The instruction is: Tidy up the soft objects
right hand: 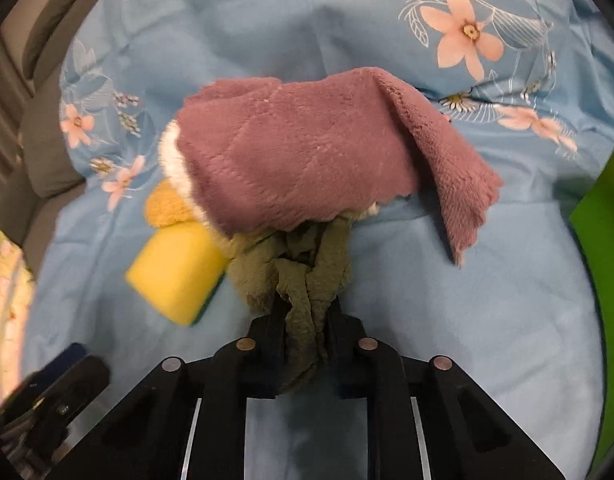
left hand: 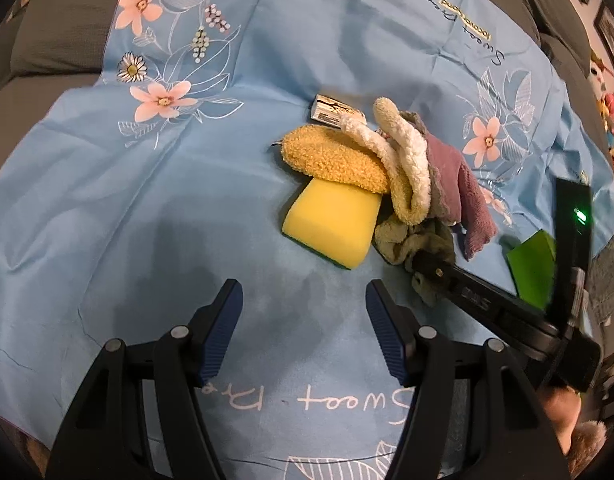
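Note:
A pile of soft things lies on the blue flowered sheet (left hand: pixel 107 200). It holds a yellow sponge (left hand: pixel 333 222), an orange fuzzy cloth (left hand: pixel 333 158), a cream fuzzy cloth (left hand: pixel 403 160), a mauve cloth (left hand: pixel 463 184) and an olive green cloth (left hand: pixel 411 240). My left gripper (left hand: pixel 303 300) is open and empty, just in front of the sponge. My right gripper (right hand: pixel 305 308) is shut on the olive green cloth (right hand: pixel 307 280), whose far end lies under the mauve cloth (right hand: pixel 307 152). The sponge (right hand: pixel 179 268) lies to its left.
A small printed packet (left hand: pixel 333 110) lies behind the pile. A bright green flat object (left hand: pixel 535 268) sits at the right, also at the right edge of the right wrist view (right hand: pixel 603 248). Grey cushions (left hand: pixel 55 28) border the sheet at the far left.

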A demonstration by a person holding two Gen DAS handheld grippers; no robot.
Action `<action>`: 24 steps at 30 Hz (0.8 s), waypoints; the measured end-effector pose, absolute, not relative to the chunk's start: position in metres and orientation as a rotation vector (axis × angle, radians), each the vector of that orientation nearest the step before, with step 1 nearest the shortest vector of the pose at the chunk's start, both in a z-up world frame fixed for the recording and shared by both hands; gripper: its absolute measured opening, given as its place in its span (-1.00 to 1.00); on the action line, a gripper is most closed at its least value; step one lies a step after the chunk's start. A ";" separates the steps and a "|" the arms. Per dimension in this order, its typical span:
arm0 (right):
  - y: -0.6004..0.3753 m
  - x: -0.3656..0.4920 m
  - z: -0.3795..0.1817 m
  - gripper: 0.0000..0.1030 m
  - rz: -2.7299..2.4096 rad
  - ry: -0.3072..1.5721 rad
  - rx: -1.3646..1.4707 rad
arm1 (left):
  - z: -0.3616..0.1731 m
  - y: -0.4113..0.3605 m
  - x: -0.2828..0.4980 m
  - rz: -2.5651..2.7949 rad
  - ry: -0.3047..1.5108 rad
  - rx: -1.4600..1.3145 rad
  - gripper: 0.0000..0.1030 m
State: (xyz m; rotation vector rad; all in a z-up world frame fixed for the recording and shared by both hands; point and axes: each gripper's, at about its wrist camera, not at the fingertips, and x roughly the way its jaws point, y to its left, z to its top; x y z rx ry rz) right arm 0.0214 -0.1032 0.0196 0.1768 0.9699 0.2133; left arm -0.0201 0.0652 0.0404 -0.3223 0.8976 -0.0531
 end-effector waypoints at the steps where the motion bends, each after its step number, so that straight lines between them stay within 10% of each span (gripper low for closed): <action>1: -0.104 0.015 0.024 -0.68 0.222 0.968 0.182 | 0.040 0.066 -0.021 -0.054 0.899 -0.335 0.21; 14: -0.113 -0.033 0.033 -0.65 0.290 1.117 0.156 | 0.042 0.055 -0.024 -0.174 0.930 -0.377 0.25; 18: -0.127 -0.030 0.035 0.16 0.257 1.096 0.193 | 0.035 0.044 -0.022 -0.230 0.963 -0.377 0.27; 24: -0.149 -0.028 0.047 0.32 0.160 1.015 0.206 | 0.029 0.025 -0.020 -0.278 0.972 -0.350 0.36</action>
